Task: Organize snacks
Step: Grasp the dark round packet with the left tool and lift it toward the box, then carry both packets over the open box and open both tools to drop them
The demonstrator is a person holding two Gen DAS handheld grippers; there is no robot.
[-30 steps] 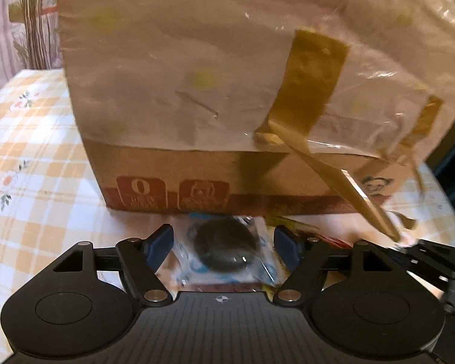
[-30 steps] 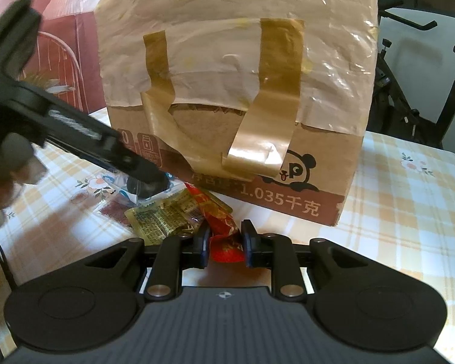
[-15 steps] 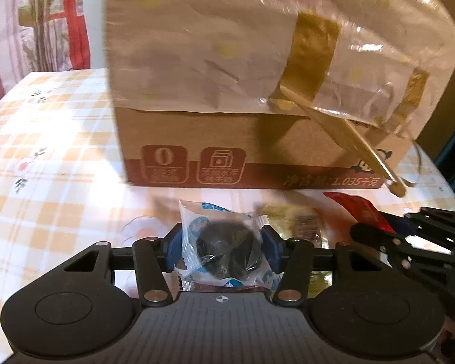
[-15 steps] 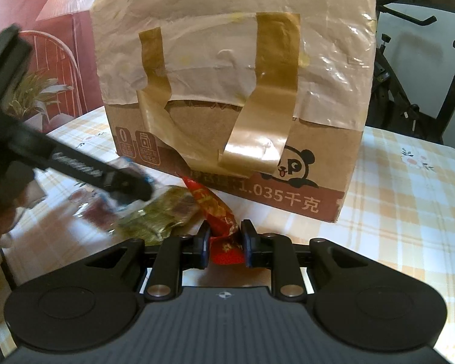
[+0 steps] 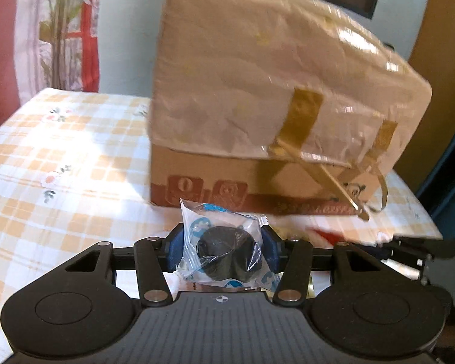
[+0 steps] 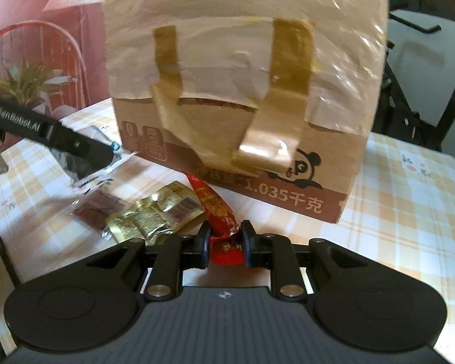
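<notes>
My left gripper (image 5: 223,250) is shut on a clear packet with a dark round snack (image 5: 227,251), lifted above the checked tablecloth (image 5: 60,163). A cardboard box (image 5: 267,127) wrapped in film and gold tape stands just beyond it. In the right wrist view my right gripper (image 6: 226,242) is shut on a red snack packet (image 6: 220,215), whose far tip points toward the box (image 6: 242,91). A gold packet (image 6: 154,215) and a brown packet (image 6: 97,209) lie on the cloth to its left. The left gripper's arm (image 6: 48,136) reaches in from the left with its clear packet.
The box fills the middle of the table. A potted plant (image 5: 60,30) and a red curtain stand behind the table's far left. Black exercise equipment (image 6: 424,91) stands beyond the table's right side. Bare tablecloth (image 6: 409,212) lies right of the box.
My left gripper closed on the clear packet with the dark snack and lifted it back away from the box. The right gripper stayed shut on the red packet, hardly moving.
</notes>
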